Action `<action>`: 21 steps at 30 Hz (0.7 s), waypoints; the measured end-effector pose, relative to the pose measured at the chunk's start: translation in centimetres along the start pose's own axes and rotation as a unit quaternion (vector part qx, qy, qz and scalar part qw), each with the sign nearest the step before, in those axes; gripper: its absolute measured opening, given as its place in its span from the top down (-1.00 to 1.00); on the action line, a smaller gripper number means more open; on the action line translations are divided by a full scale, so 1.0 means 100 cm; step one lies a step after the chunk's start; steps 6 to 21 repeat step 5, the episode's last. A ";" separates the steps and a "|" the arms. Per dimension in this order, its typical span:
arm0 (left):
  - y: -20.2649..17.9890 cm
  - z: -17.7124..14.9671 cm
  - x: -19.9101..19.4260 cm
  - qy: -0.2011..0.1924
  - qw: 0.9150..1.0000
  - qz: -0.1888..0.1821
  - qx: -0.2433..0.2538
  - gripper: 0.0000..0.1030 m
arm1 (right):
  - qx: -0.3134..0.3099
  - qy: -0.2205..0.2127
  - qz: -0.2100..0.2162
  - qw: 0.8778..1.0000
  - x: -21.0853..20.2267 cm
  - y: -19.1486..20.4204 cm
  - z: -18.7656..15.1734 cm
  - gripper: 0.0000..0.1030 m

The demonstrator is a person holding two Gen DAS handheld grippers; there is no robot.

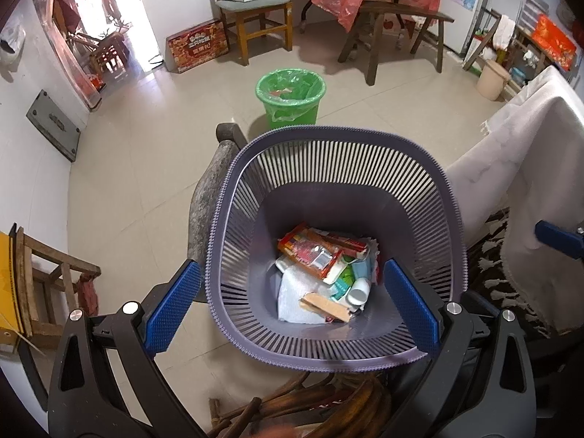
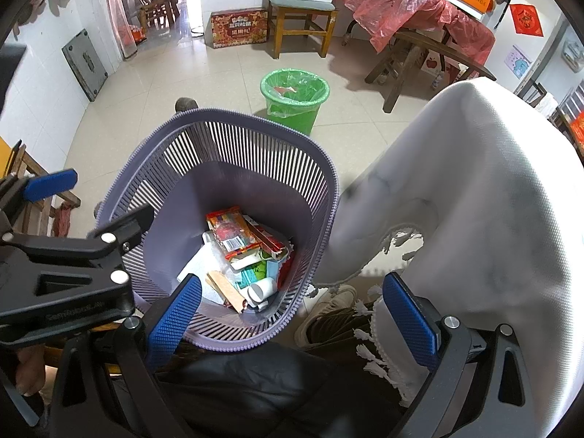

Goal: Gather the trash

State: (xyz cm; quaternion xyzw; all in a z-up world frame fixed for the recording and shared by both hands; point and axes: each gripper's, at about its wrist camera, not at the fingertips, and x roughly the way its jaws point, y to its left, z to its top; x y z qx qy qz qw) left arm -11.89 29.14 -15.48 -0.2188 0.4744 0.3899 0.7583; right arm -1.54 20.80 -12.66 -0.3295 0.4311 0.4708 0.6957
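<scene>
Straddling the near wall of the purple slatted basket, the left hand-held gripper stands wide, one pad outside the rim and one inside, gripping nothing yet. The right hand-held gripper is also wide and empty, low in the frame beside the basket. The trash, wrappers, cartons, a white bottle and paper, lies loose at the basket's bottom. The step likely calls for closing squarely on the rim, not the thin slats, and keeping the basket level so nothing spills. The green lined bin stands on the floor beyond, upper centre. A draped white cloth crowds the right side, and a worn chair arm sits left of the basket.
</scene>
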 end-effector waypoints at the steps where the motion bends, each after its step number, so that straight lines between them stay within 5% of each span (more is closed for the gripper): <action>1: 0.000 -0.001 0.000 0.000 1.000 -0.002 -0.001 -0.87 | 0.000 -0.001 -0.002 1.000 -0.001 -0.001 0.001 -0.89; 21: 0.000 -0.003 -0.001 -0.001 1.000 0.000 0.000 -0.87 | 0.000 -0.001 -0.003 1.000 -0.002 -0.003 0.001 -0.89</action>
